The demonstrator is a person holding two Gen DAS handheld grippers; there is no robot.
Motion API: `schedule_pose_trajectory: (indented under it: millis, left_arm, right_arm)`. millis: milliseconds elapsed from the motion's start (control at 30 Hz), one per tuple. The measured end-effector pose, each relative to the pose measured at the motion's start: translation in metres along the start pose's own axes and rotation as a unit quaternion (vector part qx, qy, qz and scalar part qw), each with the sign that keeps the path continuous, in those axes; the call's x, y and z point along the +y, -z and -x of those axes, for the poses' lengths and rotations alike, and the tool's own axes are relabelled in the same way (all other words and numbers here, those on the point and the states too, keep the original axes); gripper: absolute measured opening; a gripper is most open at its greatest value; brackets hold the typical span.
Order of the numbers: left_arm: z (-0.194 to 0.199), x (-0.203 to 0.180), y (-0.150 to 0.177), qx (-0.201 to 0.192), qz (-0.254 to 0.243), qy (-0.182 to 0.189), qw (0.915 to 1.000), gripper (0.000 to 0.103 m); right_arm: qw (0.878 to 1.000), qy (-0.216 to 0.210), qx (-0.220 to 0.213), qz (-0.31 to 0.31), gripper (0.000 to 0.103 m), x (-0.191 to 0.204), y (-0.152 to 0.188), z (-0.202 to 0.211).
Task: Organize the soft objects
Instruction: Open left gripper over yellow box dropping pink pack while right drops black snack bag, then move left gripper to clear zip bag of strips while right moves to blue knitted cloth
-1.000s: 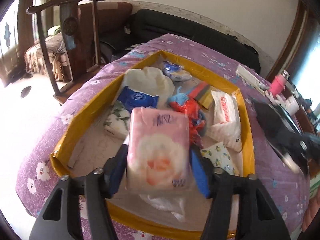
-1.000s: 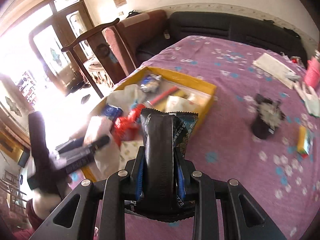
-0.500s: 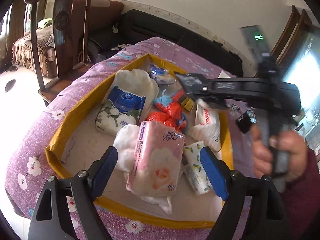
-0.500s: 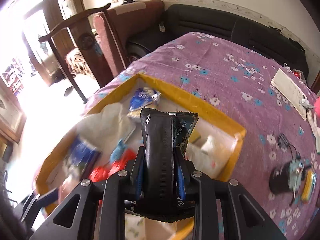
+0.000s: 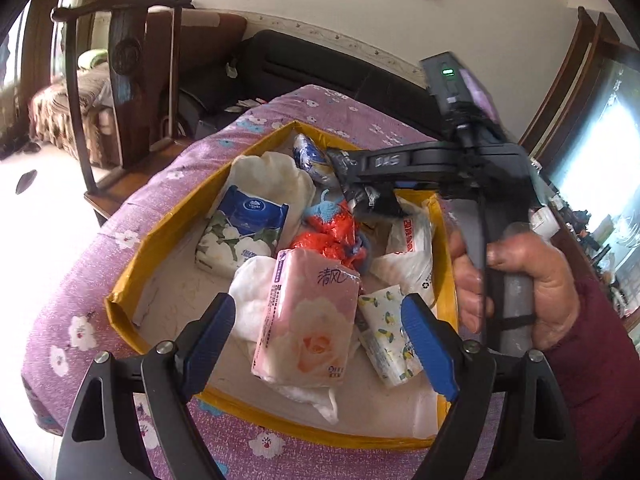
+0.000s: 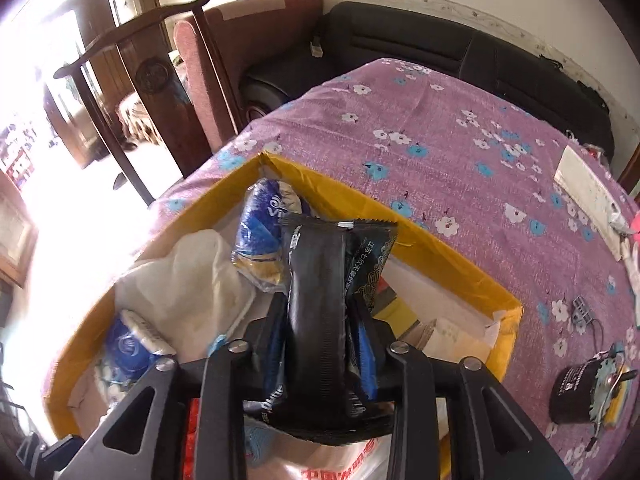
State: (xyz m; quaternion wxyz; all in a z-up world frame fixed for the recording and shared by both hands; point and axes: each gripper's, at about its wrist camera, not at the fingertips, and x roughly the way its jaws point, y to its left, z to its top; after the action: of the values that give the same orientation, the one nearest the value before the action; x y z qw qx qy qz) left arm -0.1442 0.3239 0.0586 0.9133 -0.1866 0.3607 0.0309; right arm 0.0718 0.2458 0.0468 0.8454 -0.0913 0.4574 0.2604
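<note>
Since the left claw [image 5: 320,344] stands spread and empty over the yellow box [image 5: 132,256], the pink tissue pack [image 5: 308,320] lies free below it, propped on a white cloth [image 5: 252,300]; a careless pull-back could knock the pack askew.

From the right wrist, the right claw [image 6: 320,332] pinches a black packet [image 6: 320,300] above the box's crowded far end. Let go there, the packet would likely land on the blue pouch [image 6: 260,232] and might slide over the rim.

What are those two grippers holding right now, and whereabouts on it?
The right gripper pinches a black packet across its lower middle, standing upright over the yellow box. The left gripper is open and holds nothing.
</note>
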Motion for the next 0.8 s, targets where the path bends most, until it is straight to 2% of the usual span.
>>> schedule_pose_trajectory:
  millis: [33, 100, 233, 367, 633, 800]
  left_arm:
    - [0.002, -0.002, 0.000, -0.003, -0.003, -0.009, 1.0000, 0.084]
    - [0.007, -0.008, 0.001, -0.011, -0.011, -0.034, 0.9993, 0.086]
    - [0.018, -0.023, 0.006, -0.028, -0.034, -0.085, 0.9954, 0.090]
    - [0.030, -0.050, 0.014, -0.048, -0.076, -0.122, 0.9885, 0.090]
    - [0.039, -0.102, 0.029, -0.051, -0.141, -0.134, 0.9796, 0.090]
    - [0.042, -0.133, 0.039, -0.051, -0.174, -0.130, 0.9748, 0.090]
  right_arm:
    - [1.000, -0.004, -0.017, -0.008, 0.061, -0.003, 0.003, 0.011]
    - [0.999, -0.005, -0.044, -0.011, 0.071, -0.005, 0.009, 0.030]
    - [0.997, 0.008, -0.076, -0.002, 0.073, -0.013, 0.027, 0.069]
    - [0.997, 0.007, -0.081, -0.009, 0.075, -0.031, 0.050, 0.093]
    - [0.994, 0.031, -0.091, -0.043, 0.075, -0.089, 0.104, 0.138]
    - [0.990, 0.058, -0.099, -0.080, 0.075, -0.142, 0.138, 0.166]
